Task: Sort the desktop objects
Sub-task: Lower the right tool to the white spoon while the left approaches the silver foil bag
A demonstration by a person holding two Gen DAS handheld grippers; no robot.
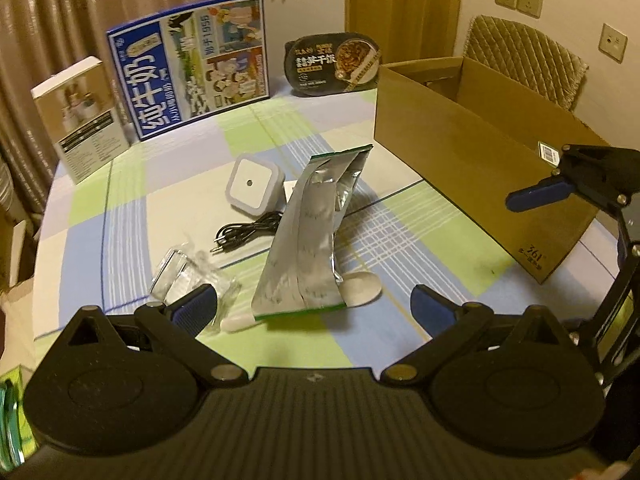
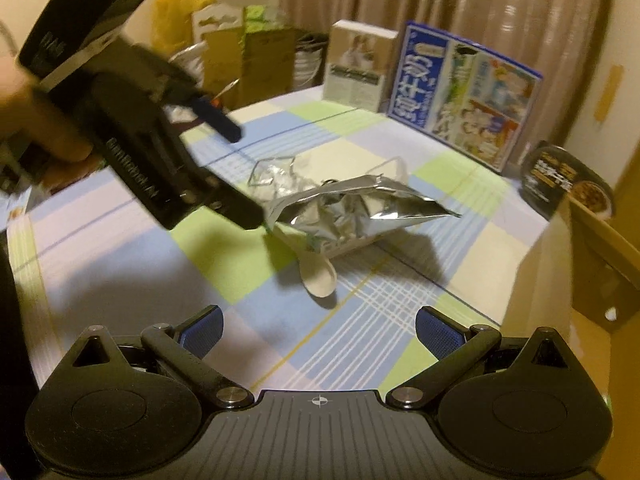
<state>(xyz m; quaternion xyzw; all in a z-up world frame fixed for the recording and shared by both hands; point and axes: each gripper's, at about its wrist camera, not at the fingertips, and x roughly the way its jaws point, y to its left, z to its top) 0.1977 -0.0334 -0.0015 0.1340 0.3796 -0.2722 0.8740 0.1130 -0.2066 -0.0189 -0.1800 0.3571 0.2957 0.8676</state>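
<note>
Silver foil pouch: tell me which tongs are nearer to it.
Left. The left tongs sit open right at the silver foil pouch's near end; the right tongs hang open farther back, apart from it.

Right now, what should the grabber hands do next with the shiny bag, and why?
Probably ease the left gripper forward and close on the silver bag's near edge. Both grippers are open and empty, the bag lies straight ahead, and the cardboard box stands open beside it.

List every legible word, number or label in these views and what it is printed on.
"纯牛奶" and "1956": blue milk carton box.
"361°": cardboard box.
"拌干饭", partly legible: black meal tray.
Barcode sticker and white box print: too small.
</note>
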